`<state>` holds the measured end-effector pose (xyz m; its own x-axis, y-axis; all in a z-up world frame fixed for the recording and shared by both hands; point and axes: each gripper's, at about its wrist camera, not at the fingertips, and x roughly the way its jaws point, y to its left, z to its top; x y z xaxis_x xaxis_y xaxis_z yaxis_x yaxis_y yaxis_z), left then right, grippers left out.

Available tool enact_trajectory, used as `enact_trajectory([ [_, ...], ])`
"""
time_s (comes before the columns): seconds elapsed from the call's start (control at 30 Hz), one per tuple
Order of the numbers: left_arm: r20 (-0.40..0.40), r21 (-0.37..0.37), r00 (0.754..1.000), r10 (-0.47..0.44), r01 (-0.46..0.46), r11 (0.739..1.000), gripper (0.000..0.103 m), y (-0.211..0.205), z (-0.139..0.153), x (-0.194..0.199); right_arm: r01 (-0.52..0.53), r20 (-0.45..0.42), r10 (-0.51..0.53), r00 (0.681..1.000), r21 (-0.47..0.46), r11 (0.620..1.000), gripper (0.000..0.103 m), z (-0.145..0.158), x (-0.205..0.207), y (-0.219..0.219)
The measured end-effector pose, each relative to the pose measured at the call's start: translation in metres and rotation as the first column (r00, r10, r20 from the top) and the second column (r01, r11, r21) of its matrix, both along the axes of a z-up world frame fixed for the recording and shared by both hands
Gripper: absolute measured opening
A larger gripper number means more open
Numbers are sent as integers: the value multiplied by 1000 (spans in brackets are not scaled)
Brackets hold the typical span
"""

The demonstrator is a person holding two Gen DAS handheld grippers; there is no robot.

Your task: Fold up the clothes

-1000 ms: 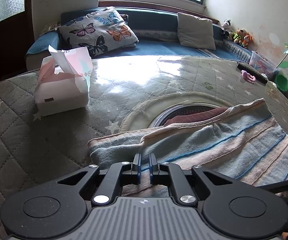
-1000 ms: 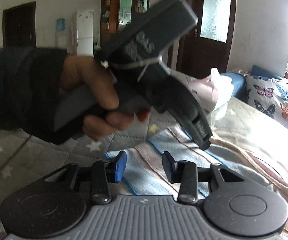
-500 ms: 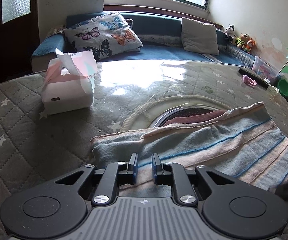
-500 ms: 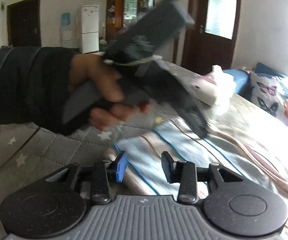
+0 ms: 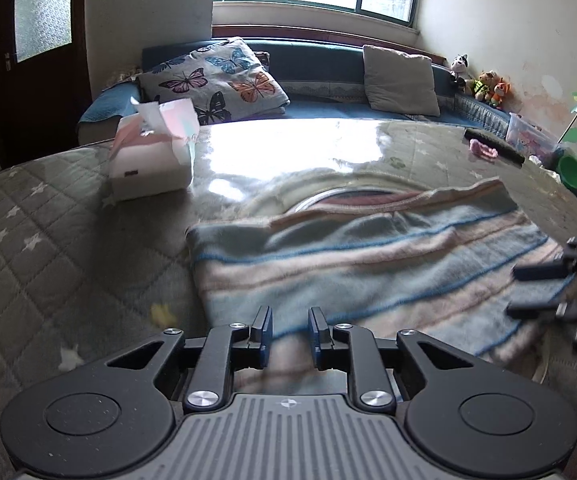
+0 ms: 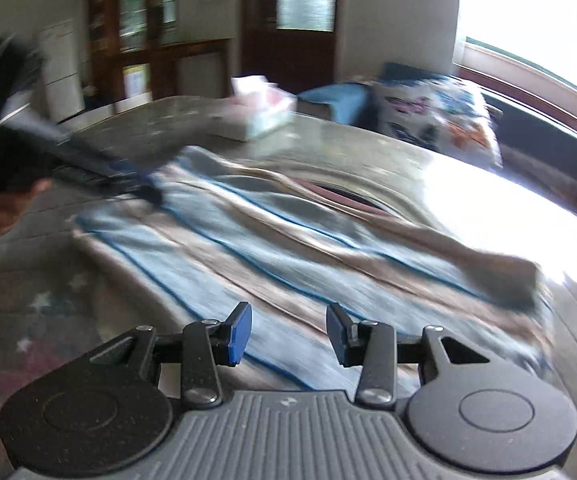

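Note:
A striped garment [image 5: 368, 264] in light blue, pink and beige lies folded flat on the quilted grey table; it also shows, blurred, in the right wrist view [image 6: 288, 248]. My left gripper [image 5: 288, 336] is open and empty, just above the garment's near edge. My right gripper [image 6: 286, 332] is open and empty over the garment's near side; its fingers [image 5: 544, 270] reach in from the right edge of the left wrist view. The left gripper [image 6: 144, 190] also shows in the right wrist view, at the garment's far left corner.
A white and pink tissue box [image 5: 152, 160] stands on the table's left rear. A sofa with a butterfly cushion [image 5: 220, 80] lies behind. A green bowl [image 5: 572, 172] and small items sit at the far right edge. The quilted table [image 5: 48, 240] extends left.
My left gripper opened, let go of the garment's edge and pulled back. The garment now lies flat. My right gripper swung away to the garment's other side.

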<state>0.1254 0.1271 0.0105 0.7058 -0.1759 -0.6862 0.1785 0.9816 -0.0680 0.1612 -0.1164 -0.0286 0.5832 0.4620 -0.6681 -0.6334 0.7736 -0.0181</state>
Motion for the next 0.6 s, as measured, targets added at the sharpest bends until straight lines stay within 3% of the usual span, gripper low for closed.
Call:
enact_trajectory([
  [0.3, 7, 2, 1000, 22, -22, 1000, 21, 2, -7, -18, 194, -24, -194, 981, -6, 981, 42, -12, 5, -56],
  [0.6, 13, -16, 997, 70, -70, 997, 21, 7, -3, -27, 251, -31, -250, 968, 30, 968, 42, -7, 20, -75],
])
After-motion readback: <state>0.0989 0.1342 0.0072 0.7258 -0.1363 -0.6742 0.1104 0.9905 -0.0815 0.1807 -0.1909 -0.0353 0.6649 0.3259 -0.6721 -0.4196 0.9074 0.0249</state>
